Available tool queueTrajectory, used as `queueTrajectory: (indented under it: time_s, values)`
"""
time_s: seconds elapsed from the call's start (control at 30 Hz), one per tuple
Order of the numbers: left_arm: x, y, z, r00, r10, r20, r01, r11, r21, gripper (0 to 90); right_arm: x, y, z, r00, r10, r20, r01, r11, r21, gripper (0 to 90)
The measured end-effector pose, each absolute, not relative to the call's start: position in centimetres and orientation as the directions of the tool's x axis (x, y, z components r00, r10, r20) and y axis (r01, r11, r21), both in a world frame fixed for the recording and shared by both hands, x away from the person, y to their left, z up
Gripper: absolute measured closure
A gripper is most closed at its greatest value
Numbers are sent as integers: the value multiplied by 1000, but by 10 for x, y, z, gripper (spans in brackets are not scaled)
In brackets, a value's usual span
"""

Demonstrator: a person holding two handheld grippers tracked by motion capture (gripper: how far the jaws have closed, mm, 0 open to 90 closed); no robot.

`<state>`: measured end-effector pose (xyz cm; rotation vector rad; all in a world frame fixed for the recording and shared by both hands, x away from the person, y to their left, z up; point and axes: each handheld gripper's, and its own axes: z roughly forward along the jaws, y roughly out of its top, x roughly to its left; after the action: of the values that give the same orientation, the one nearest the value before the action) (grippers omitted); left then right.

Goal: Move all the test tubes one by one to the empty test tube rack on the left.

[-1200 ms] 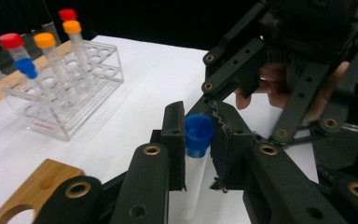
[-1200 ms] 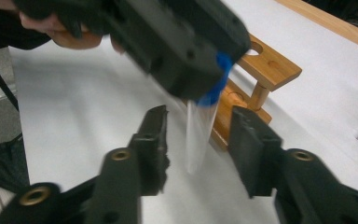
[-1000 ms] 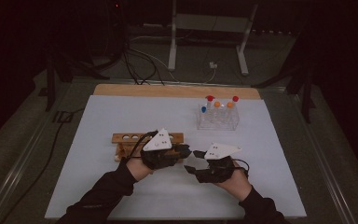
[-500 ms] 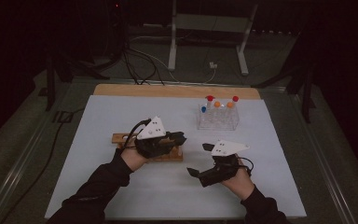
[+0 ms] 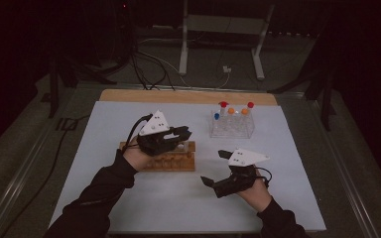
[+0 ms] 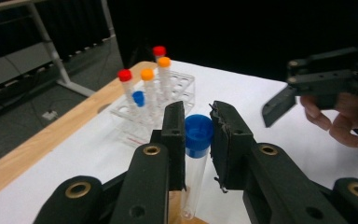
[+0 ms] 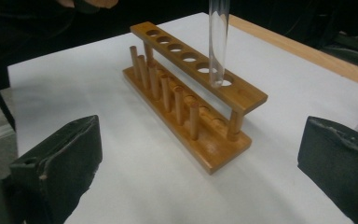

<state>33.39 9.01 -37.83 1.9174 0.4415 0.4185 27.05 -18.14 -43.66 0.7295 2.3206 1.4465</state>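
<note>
My left gripper (image 5: pixel 185 133) is shut on a clear test tube (image 6: pixel 193 179), its pads pressing just under the blue cap (image 6: pixel 199 129). It holds the tube upright over the wooden rack (image 5: pixel 172 159). In the right gripper view the tube (image 7: pixel 217 42) hangs with its lower end at the end hole of the wooden rack (image 7: pixel 192 95). My right gripper (image 5: pixel 214 167) is low over the table, to the right of the rack. Its jaws have just been opening and now stand wide apart with nothing between them (image 7: pixel 199 155).
A clear plastic rack (image 5: pixel 232 128) with several tubes capped red, orange and blue stands at the back right. The white mat (image 5: pixel 129 198) lies on a wooden table edge (image 5: pixel 188 96). Metal stand legs (image 5: pixel 183 49) and cables are on the floor beyond.
The left gripper has pulled away from the right one, up and back over the wooden rack, taking the blue-capped tube along. The right gripper's jaws have opened wide and it has stayed put.
</note>
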Motion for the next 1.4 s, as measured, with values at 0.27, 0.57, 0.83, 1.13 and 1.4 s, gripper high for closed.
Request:
queueTrajectory:
  time_s: [0.27,0.57,0.83,1.13,1.4]
  values:
    - [350,96,-379,842,533,83,128,-347,929,772,271,-183,-437,-824,567,2,243,351,904,0]
    - [355,94,-402,836,547,46,175,-345,922,773,271,-186,-436,-818,576,-8,238,351,906,0]
    - [356,94,-423,831,555,12,213,-338,917,773,275,-191,-436,-813,582,-4,227,324,918,0]
    - [356,95,-439,822,570,-12,246,-336,909,774,274,-193,-436,-797,603,-41,202,330,922,0]
    - [356,94,-449,817,576,-19,265,-347,900,774,280,-189,-441,-827,561,32,290,378,879,0]
